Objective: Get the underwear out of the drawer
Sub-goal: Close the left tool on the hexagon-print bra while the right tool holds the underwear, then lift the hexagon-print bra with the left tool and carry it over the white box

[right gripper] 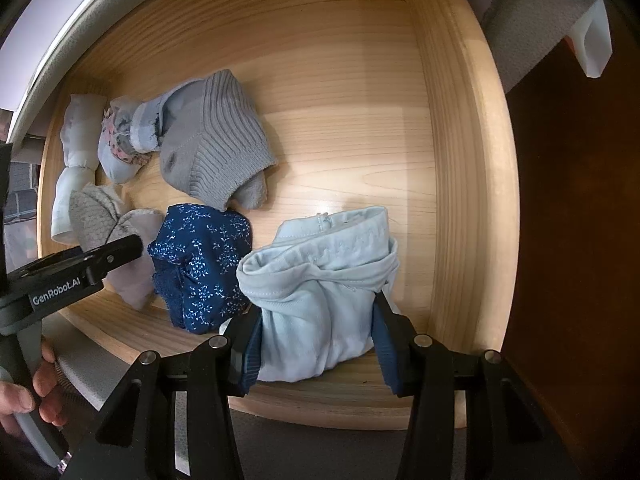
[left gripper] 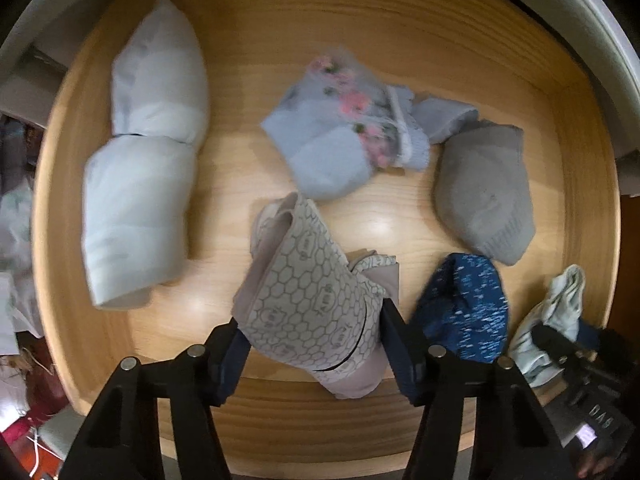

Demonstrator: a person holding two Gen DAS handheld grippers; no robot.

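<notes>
From the left wrist, the left gripper [left gripper: 310, 334] points down into the wooden drawer [left gripper: 576, 208], and its jaws stand at about half width on either side of a folded beige pair with a honeycomb print [left gripper: 312, 300]; both pads look to be touching the cloth, so I read it as gripped, though the bundle lies low in the drawer and does not look lifted. Away from that beige pair, toward the back of the drawer, lie a pale blue floral pair [left gripper: 344, 140] and a grey knitted bundle [left gripper: 484, 192]; a long white roll [left gripper: 144, 152] lies well off to its left, and a navy speckled pair [left gripper: 464, 308] sits just beside it on the right. Beyond the navy one, the right gripper [left gripper: 560, 350] shows only in part, closed around a light blue pair [left gripper: 556, 312]. From the right wrist, that gripper [right gripper: 316, 344] is narrowed onto the light blue pair [right gripper: 320, 288], its pads pressed into both sides of the bundle, which sits near the front wall of the drawer [right gripper: 460, 200], not yet raised over it. The navy pair [right gripper: 200, 264] lies just left of it. Only this view shows a hand [right gripper: 28, 384] around the handle of the left gripper, whose tip hides part of the beige pair [right gripper: 96, 208]. As a judgement, the task is at an early stage: two pairs are caught, none is out, and several lie untouched.
</notes>
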